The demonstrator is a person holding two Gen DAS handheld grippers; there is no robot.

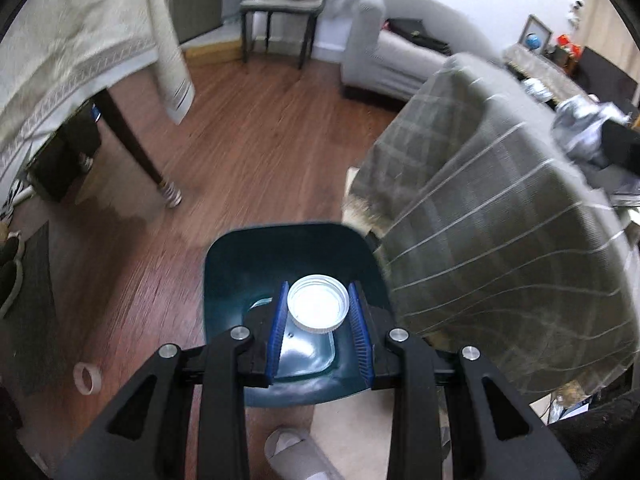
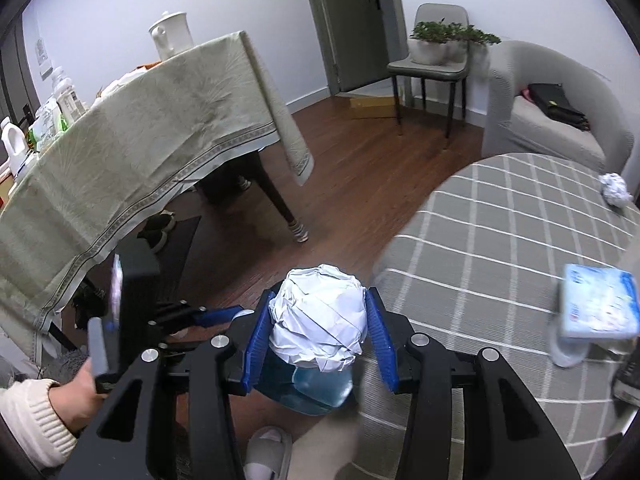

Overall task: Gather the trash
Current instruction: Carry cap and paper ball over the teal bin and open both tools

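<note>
The crumpled paper ball [image 2: 320, 316], white and sharply creased, sits clamped between the blue ribbed pads of the right gripper [image 2: 318, 334]. Its underside hides much of the dark teal bin [image 2: 316, 394] directly below, so only a glossy slice of the bin's inside shows there. In the left wrist view the left gripper [image 1: 318, 314], jaws narrow, pinches a round white plastic lid [image 1: 318, 306] by its rim, held over the open mouth of the same bin [image 1: 224, 276], a rounded-square plastic tub standing on the wooden floor [image 1: 248, 152]. Glare washes out the lid's centre.

The bin stands against the edge of a low table under a grey checked cloth [image 2: 500, 248]. A second paper ball [image 2: 614, 188] lies near that table's far edge, and a blue-and-white packet [image 2: 598, 306], blurred, lies toward its right edge. A roll of tape [image 1: 87, 378] rests on the floor left of the bin. A hand in a cream knitted cuff [image 2: 82, 398] is cut off at the lower left of the right wrist view.
</note>
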